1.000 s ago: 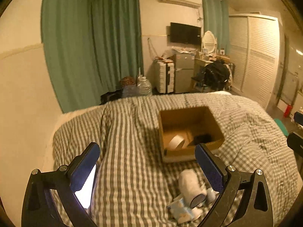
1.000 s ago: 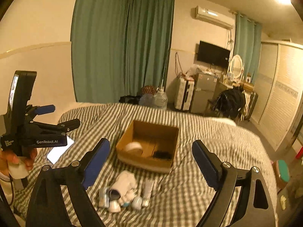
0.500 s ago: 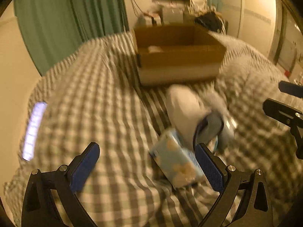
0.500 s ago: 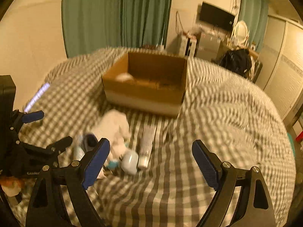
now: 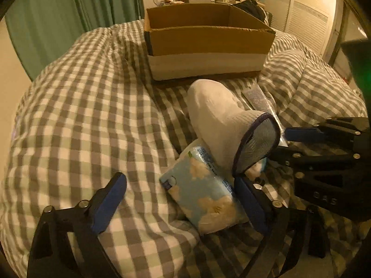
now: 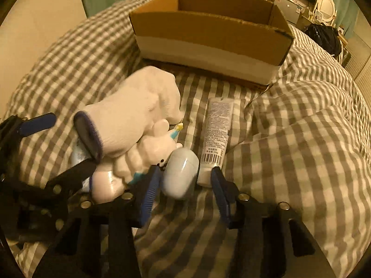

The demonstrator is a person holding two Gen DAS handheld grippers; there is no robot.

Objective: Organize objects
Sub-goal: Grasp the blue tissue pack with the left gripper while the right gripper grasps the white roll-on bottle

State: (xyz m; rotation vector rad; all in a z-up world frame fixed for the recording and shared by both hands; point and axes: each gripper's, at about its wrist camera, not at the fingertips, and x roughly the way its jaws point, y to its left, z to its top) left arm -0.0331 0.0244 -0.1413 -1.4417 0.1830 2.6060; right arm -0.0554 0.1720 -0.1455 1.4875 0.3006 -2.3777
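I am holding my left gripper (image 5: 179,194) low over the gingham duvet (image 5: 92,120), jaws spread wide and having just been closing a little — the pale blue tissue pack (image 5: 204,197) is lying between them, its right end against my right pad, the left pad well clear of it. A white glove (image 5: 222,113) with a dark cuff is draped just ahead of the pack.

My right gripper (image 6: 184,178) is down beside the same pile, jaws having just been narrowing — the pale blue egg-shaped case (image 6: 180,176) is sitting between the pads; I cannot tell whether they are pressing on it. A white tube (image 6: 215,134) is lying just ahead, a white figurine (image 6: 139,159) to the left. The cardboard box (image 6: 208,32) is standing open beyond both grippers.
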